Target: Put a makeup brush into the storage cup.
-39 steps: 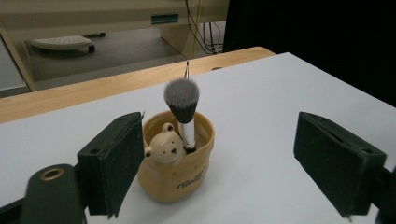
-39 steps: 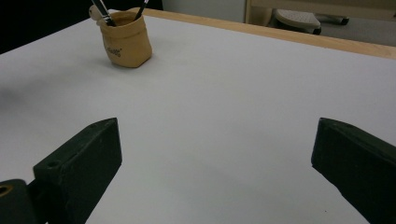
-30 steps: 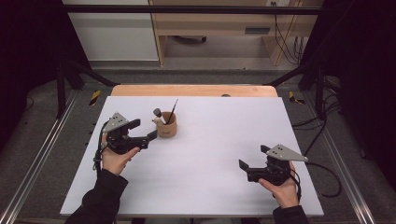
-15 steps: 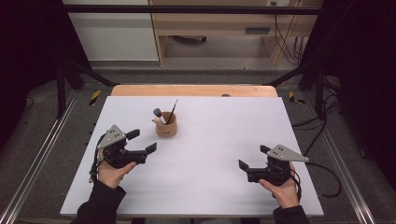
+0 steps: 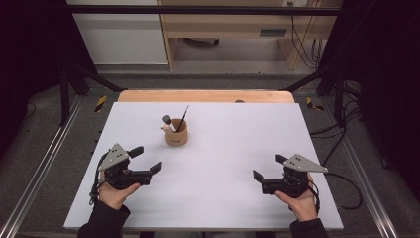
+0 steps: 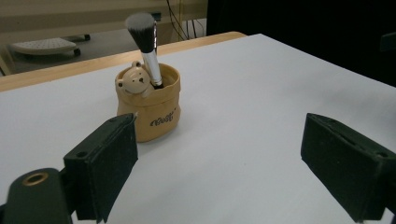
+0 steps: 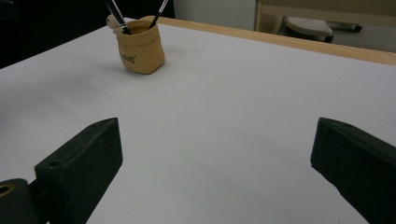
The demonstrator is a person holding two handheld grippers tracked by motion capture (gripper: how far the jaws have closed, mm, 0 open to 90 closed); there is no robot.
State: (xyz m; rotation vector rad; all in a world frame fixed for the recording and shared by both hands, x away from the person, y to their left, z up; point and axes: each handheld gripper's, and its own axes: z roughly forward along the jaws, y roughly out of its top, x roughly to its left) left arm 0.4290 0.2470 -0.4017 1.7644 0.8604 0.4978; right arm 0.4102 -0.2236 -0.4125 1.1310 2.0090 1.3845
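A tan bag-shaped cup (image 5: pixel 176 135) with a small bear figure on its rim stands left of centre on the white table (image 5: pixel 233 129). It holds a fluffy make-up brush (image 6: pixel 142 28) and a thin dark brush (image 5: pixel 183 117). My left gripper (image 5: pixel 146 158) rests near the table's left front, open and empty, pointed toward the cup (image 6: pixel 149 112) a short way ahead. My right gripper (image 5: pixel 269 167) sits open and empty at the right front, aimed left across bare table; the cup (image 7: pixel 140 46) is far off in its view.
A wooden strip (image 5: pixel 205 95) runs along the table's far edge. Metal frame rails (image 5: pixel 44 163) flank both sides, and a cable (image 5: pixel 341 183) trails off the right gripper. A wooden cabinet (image 5: pixel 233 29) stands on the floor beyond.
My left gripper has drawn back from beside the cup toward the near edge and slightly left. The right gripper has stayed put.
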